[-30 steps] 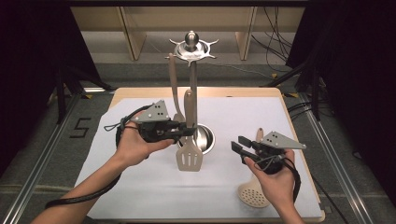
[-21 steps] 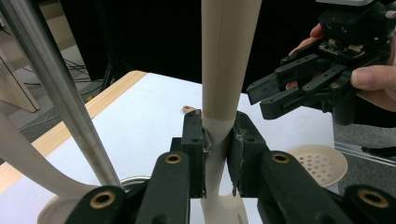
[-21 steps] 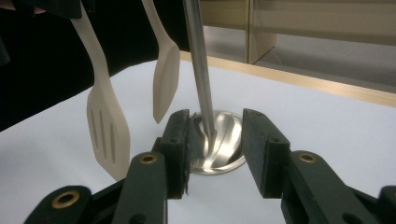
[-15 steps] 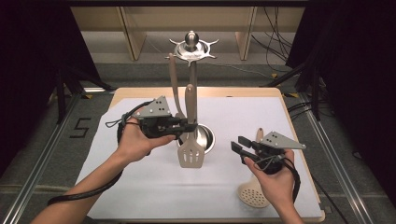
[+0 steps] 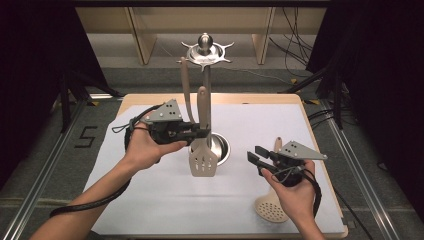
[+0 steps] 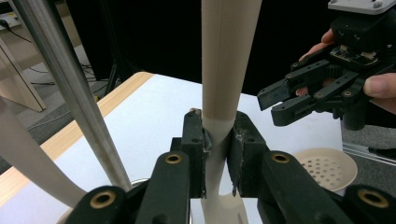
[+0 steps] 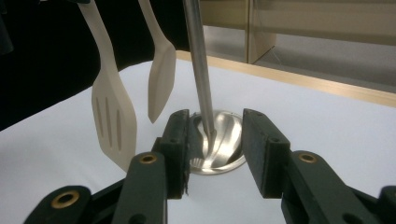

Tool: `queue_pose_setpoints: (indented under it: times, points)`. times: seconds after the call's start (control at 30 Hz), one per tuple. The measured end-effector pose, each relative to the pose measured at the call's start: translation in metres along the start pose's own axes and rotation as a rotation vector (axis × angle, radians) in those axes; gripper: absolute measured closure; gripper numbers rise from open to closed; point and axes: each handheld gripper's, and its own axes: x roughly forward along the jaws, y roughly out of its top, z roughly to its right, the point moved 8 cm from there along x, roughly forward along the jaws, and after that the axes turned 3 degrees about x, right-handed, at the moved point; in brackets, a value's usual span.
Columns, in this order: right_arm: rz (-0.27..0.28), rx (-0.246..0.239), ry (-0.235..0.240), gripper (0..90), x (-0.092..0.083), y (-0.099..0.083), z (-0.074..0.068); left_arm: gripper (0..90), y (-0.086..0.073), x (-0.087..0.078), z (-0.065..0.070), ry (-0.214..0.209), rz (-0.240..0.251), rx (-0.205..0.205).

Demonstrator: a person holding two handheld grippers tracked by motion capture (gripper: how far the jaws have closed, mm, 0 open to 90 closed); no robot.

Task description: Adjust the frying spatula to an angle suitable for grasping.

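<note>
A beige slotted spatula (image 5: 203, 159), a beige perforated skimmer (image 5: 270, 207), a silver stand (image 5: 206, 54), a white table cover (image 5: 165, 200).

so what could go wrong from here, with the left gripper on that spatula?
1. The left gripper is shut on the spatula at the thin neck, with the long handle above the jaws. It could pivot or slip in the grip.
2. The spatula hangs close to the stand's pole and the spoon. A sideways swing could knock either.
3. The right gripper is open and idle above the skimmer, so nothing steadies the stand's base if it gets bumped.
</note>
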Motion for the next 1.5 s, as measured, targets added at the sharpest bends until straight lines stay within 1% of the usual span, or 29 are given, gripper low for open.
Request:
queue_pose_setpoints:
  times: [0.23,0.33,0.43,0.53,0.6,0.67,0.73,0.8,0.87,0.9,0.93,0.97,1.0,1.03,1.1,1.17,1.2,1.27,1.3,1.33,1.37,1.47,1.5]
  points:
    - [-0.001,0.000,0.000,63.3,0.000,0.000,0.000,77.6,0.002,0.000,-0.003,0.005,-0.002,0.007]
    - [0.000,-0.004,0.000,63.4,0.000,0.000,0.000,77.5,0.004,0.000,-0.004,0.008,0.001,0.000]
    - [-0.019,-0.010,0.017,63.3,-0.001,-0.001,0.000,77.6,0.006,0.000,-0.005,0.010,0.001,0.004]
    - [-0.015,-0.012,0.018,63.4,0.000,0.000,0.001,77.6,0.007,0.001,-0.006,0.011,0.004,0.000]
    - [-0.008,-0.012,0.009,63.4,0.000,0.000,0.001,77.6,0.008,0.001,-0.008,0.014,0.002,0.001]
    - [-0.018,-0.013,0.013,63.4,-0.001,-0.001,0.001,77.5,0.009,0.000,-0.009,0.016,0.004,0.002]
    - [-0.010,-0.011,0.024,63.3,0.000,0.000,0.000,77.5,0.011,0.000,-0.010,0.018,0.005,0.001]
    - [-0.025,-0.012,0.015,63.3,-0.002,-0.001,0.001,77.6,0.012,-0.001,-0.011,0.021,0.006,0.003]
    - [-0.014,-0.011,0.024,63.4,0.000,0.000,0.001,77.6,0.013,-0.001,-0.013,0.023,0.006,0.002]
    - [-0.022,-0.014,0.013,63.4,-0.001,0.000,0.001,77.6,0.014,-0.001,-0.014,0.026,0.005,0.001]
    - [-0.022,-0.013,0.014,63.3,-0.001,-0.001,0.001,77.6,0.014,-0.001,-0.015,0.025,0.005,0.002]
    - [-0.019,-0.022,0.011,63.4,-0.001,0.000,0.002,77.6,0.015,-0.001,-0.015,0.027,0.006,0.001]
    - [-0.016,-0.016,0.011,63.4,0.000,0.000,0.001,77.6,0.015,-0.001,-0.016,0.027,0.004,0.000]
    - [-0.012,-0.028,0.005,63.4,0.000,0.000,0.002,77.6,0.015,-0.001,-0.016,0.026,0.003,0.000]
    - [-0.018,-0.017,0.018,63.3,0.000,-0.001,0.001,77.6,0.016,0.000,-0.017,0.028,0.004,-0.002]
    - [-0.029,0.006,0.013,63.3,-0.001,-0.001,0.000,77.5,0.017,0.000,-0.018,0.029,0.004,0.000]
    - [-0.027,-0.002,0.014,63.4,-0.001,-0.001,0.000,77.5,0.017,0.000,-0.018,0.029,0.005,-0.003]
    - [-0.022,0.010,0.021,63.4,-0.001,-0.001,-0.001,77.5,0.018,0.000,-0.019,0.029,0.004,-0.002]
    - [-0.025,0.005,0.014,63.3,-0.001,-0.001,0.000,77.6,0.018,0.001,-0.019,0.031,0.004,-0.002]
    - [-0.015,-0.004,0.025,63.4,0.000,0.000,0.000,77.6,0.019,0.001,-0.020,0.031,0.004,-0.003]
    - [-0.017,0.015,0.024,63.3,0.000,-0.001,-0.002,77.6,0.019,0.001,-0.020,0.031,0.003,-0.002]
    - [-0.015,-0.002,0.025,63.4,0.000,0.000,-0.001,77.6,0.019,0.002,-0.022,0.033,0.002,-0.006]
    - [-0.023,-0.006,0.018,63.3,-0.001,-0.001,0.000,77.5,0.019,0.001,-0.023,0.034,0.001,-0.006]
